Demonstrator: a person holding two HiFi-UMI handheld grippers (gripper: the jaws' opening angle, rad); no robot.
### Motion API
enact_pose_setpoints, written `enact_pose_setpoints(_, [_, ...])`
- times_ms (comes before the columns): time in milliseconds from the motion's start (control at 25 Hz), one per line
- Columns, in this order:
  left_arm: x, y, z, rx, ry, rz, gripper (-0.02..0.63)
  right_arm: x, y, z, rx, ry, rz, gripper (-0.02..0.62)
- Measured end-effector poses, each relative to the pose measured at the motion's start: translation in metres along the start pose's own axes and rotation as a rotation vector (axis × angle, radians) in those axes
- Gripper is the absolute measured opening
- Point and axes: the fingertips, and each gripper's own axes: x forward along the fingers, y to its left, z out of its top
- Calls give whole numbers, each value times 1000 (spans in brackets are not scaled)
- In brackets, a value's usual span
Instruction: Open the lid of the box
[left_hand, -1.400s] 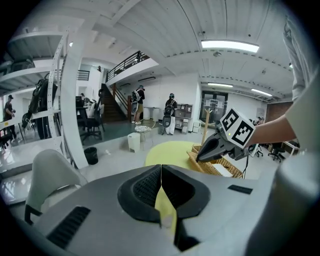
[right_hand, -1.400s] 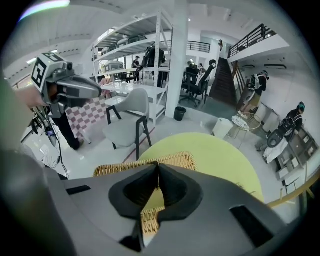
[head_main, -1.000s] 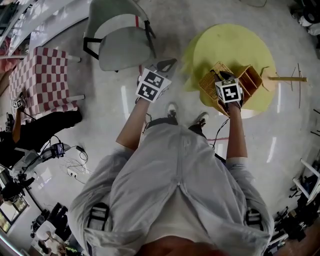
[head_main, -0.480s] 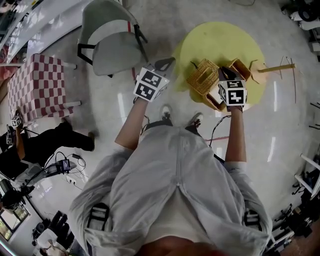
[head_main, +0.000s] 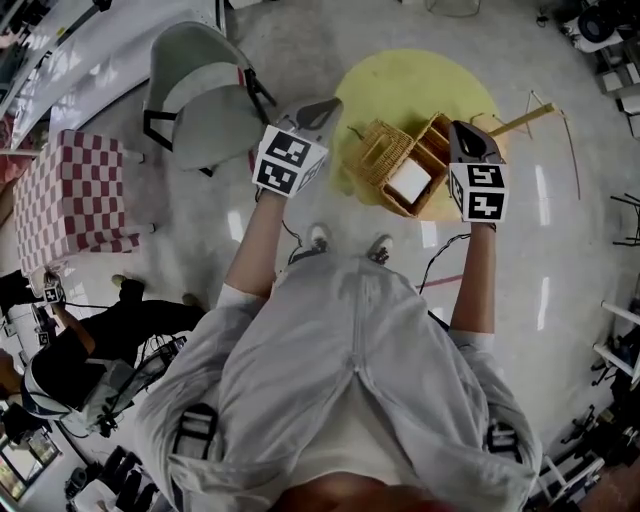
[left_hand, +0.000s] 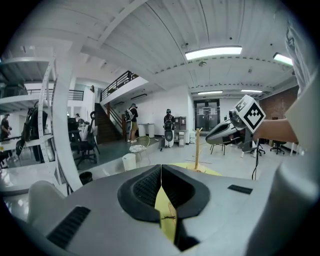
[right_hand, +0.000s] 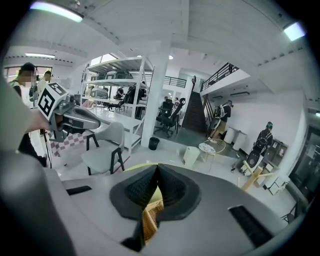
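The wicker box (head_main: 385, 158) sits upper centre on the yellow round table (head_main: 400, 80), and its lid (head_main: 438, 135) looks already raised. The right gripper (head_main: 466, 133) and left gripper (head_main: 322, 108) both have their jaws pressed together on nothing. The next move is probably just to back away.

Glossy grey floor (head_main: 560, 300) holds a grey chair (head_main: 200, 120) and red-checked stool (head_main: 70, 200).
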Motion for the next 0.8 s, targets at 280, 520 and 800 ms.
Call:
enact_pose_setpoints(280, [-1, -23, 54, 71, -78, 11, 29, -46, -35, 24, -5, -98, -56, 23])
enact_pose_setpoints(520, [-10, -38, 100, 109, -158, 13, 29, -82, -57, 52, -21, -186, -95, 23])
enact_pose_setpoints(800, [-17, -46, 124, 164, -198, 26, 29, -99, -62, 67, -56, -226, -103, 23])
